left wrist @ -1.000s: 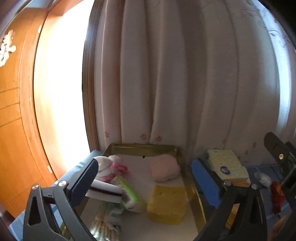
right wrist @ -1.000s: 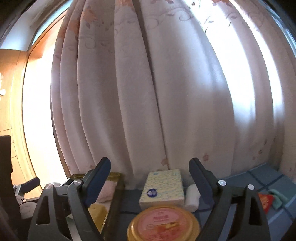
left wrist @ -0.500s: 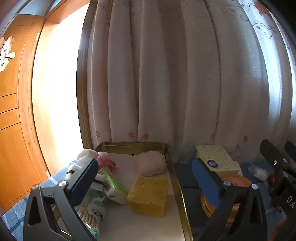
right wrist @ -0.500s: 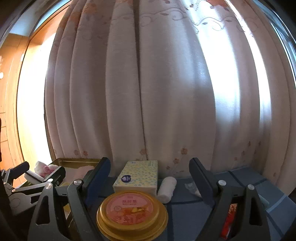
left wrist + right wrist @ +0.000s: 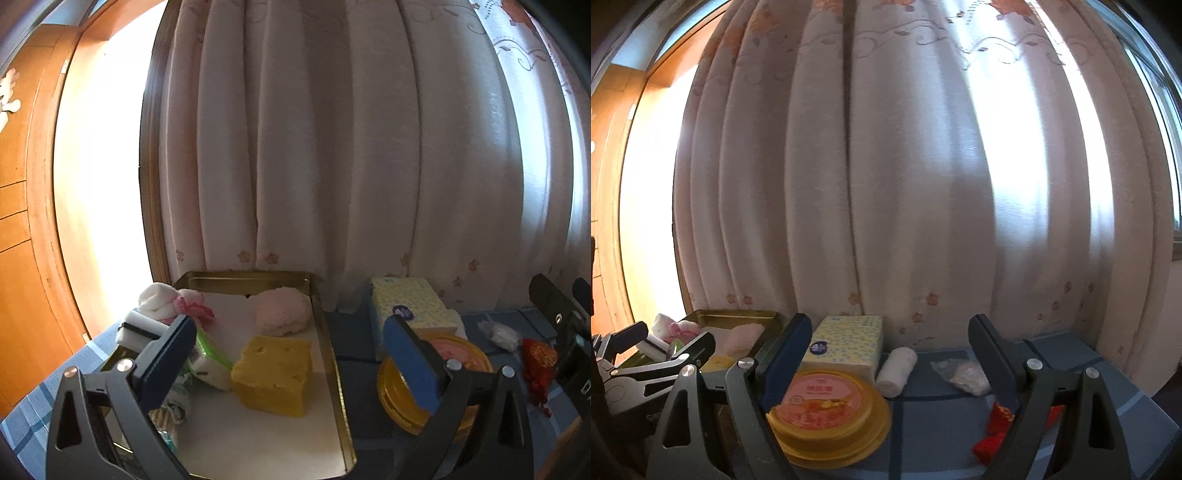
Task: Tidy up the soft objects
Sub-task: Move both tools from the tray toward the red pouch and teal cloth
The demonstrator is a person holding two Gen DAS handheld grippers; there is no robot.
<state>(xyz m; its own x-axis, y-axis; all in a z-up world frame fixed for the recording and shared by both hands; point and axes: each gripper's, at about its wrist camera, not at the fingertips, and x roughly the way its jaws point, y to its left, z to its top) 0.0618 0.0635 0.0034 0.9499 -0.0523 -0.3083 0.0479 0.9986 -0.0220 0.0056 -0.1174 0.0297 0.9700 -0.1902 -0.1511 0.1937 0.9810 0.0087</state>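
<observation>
My left gripper [image 5: 288, 332] is open and empty, hovering short of a gold tray [image 5: 334, 365] with a white liner. In the tray lie a yellow sponge [image 5: 273, 373], a pink fluffy ball [image 5: 282, 312], a white-and-pink sock bundle [image 5: 166, 302], a white block [image 5: 140, 328] and a green-and-white packet [image 5: 210, 354]. My right gripper [image 5: 888, 328] is open too, with nothing between its fingers. Ahead of it on the blue cloth lie a white cloth roll [image 5: 897, 371], a clear bag of white stuff [image 5: 964, 374] and a red cloth [image 5: 997, 424].
A yellow-patterned tissue pack [image 5: 846, 343] and a round yellow tin with a pink lid [image 5: 827, 402] stand between the tray [image 5: 731, 317] and the loose items. A pale curtain hangs close behind everything. Wooden panelling rises at the left.
Both grippers have drifted to the right: the tray and sponge slid left in the left view, the tin slid left in the right view. Both stay open.
</observation>
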